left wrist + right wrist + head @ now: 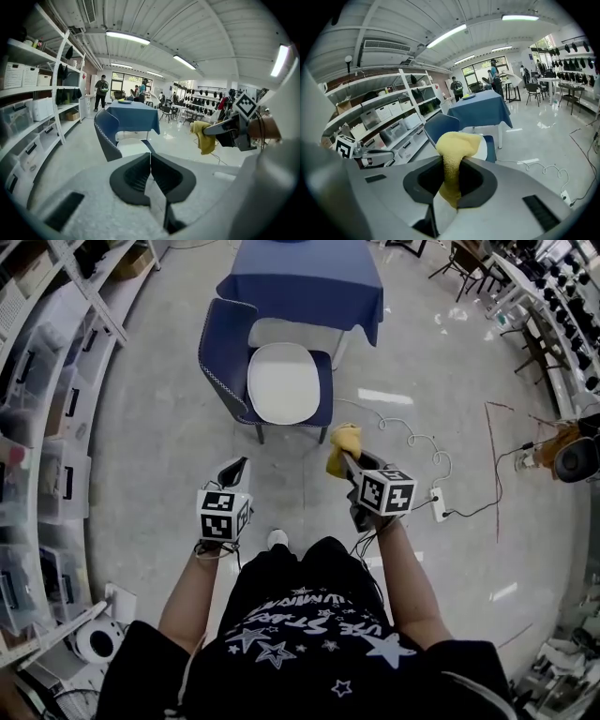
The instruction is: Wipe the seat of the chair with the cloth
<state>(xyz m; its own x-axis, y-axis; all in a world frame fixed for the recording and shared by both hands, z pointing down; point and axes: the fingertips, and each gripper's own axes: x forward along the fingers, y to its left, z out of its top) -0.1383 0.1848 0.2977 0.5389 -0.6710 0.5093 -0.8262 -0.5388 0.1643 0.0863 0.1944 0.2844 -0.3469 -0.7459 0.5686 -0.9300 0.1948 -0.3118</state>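
Pale workshop floor (159,427); the chair (281,381) stands ahead, well apart. The right hand-held gripper (343,457) pinches the yellow cloth (341,439); the left hand-held gripper (235,467) sits closed, empty. Seemingly the approach: next, bring the cloth down onto the seat.

Blue-draped table (305,282), storage shelving (52,456), perhaps a power strip (438,505)

Right gripper (345,457) clamps a yellow cloth (341,441) near the blue chair (217,352) with its white seat (284,382); left gripper (234,468) seemingly empty.
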